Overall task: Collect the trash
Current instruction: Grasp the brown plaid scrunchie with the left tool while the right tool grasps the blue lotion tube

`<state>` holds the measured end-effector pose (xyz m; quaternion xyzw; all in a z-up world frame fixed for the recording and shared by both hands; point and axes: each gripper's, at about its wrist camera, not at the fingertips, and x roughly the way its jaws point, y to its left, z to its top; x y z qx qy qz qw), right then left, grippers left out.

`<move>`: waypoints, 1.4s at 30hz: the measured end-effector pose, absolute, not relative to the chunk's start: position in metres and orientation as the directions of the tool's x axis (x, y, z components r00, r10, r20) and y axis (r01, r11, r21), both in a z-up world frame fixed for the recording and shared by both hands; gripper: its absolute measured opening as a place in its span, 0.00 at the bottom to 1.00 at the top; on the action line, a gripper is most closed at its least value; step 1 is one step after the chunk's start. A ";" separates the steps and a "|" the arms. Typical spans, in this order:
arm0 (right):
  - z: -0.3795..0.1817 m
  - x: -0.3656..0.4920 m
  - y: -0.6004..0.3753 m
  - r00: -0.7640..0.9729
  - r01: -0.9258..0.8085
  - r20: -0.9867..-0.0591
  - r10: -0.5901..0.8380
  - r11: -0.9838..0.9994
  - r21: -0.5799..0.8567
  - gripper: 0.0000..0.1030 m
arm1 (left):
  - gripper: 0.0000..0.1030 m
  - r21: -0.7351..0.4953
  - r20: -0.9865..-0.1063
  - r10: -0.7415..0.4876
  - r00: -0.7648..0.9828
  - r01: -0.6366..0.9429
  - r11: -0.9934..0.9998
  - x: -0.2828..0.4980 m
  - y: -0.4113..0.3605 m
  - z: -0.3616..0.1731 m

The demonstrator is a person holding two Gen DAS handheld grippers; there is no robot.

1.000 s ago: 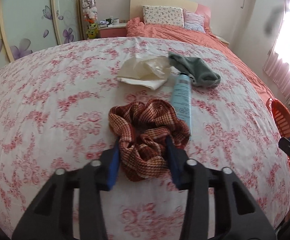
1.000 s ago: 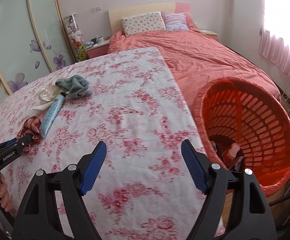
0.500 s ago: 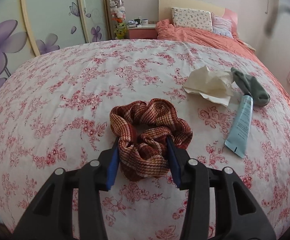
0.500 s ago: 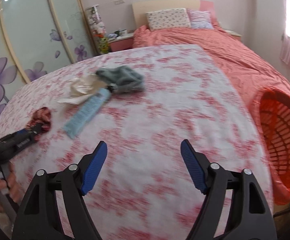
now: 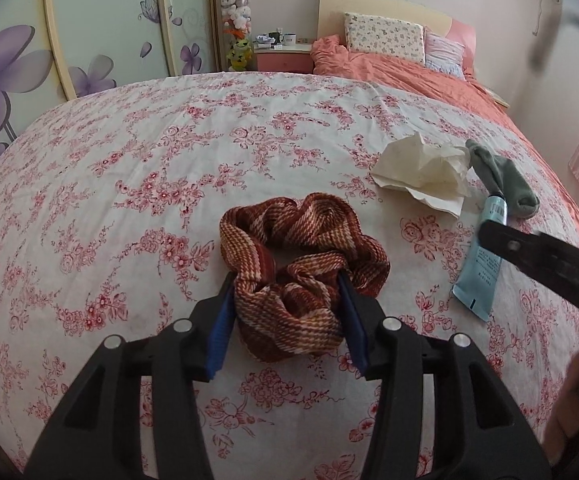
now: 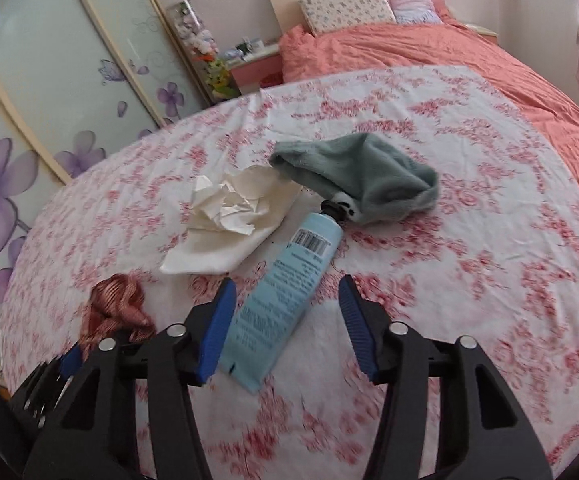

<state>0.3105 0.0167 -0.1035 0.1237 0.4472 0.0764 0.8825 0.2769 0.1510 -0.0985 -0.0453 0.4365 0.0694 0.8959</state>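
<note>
Left hand-held gripper (image 5: 287, 316): jaws opening, pads still touching both sides of the scrunchie (image 5: 301, 276), which lies on the floral bed sheet (image 5: 129, 184). I read that as letting go, not lifting.

Right hand-held gripper (image 6: 285, 324): jaws closing, lower half of the blue tube (image 6: 285, 292) between them. Left pad is just beside the tube edge, right pad is apart from it. No grip yet.

Beyond the right fingertips: tube cap tucked under the grey sock (image 6: 369, 184). Crumpled tissue (image 6: 229, 216) ahead and to the left, touching the tube's upper part.

How I'd do this grab:
- shift slightly left so the tube sits centred between the pads
- close across the flat body, not the crimped tail
- pull back toward me before lifting, so the cap slides out from under the sock
- watch the tissue doesn't drag along

Tube is soft and may buckle, so squeeze gently.
</note>
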 end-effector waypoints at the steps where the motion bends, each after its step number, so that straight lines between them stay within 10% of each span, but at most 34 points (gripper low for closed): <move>1: -0.103 0.311 0.017 0.598 -0.020 -0.768 0.231 0.962 0.274 0.45 | 0.47 -0.020 -0.788 0.085 0.609 -0.164 0.986 0.277 0.151 -0.099; 8: -0.103 0.298 0.012 0.595 -0.062 -0.778 0.201 0.977 0.205 0.28 | 0.48 -0.026 -0.788 0.081 0.610 -0.165 0.986 0.277 0.153 -0.099; 42: -0.108 0.246 -0.096 0.637 -0.001 -0.769 0.043 0.999 0.054 0.29 | 0.51 -0.035 -0.788 0.074 0.611 -0.164 0.986 0.275 0.151 -0.098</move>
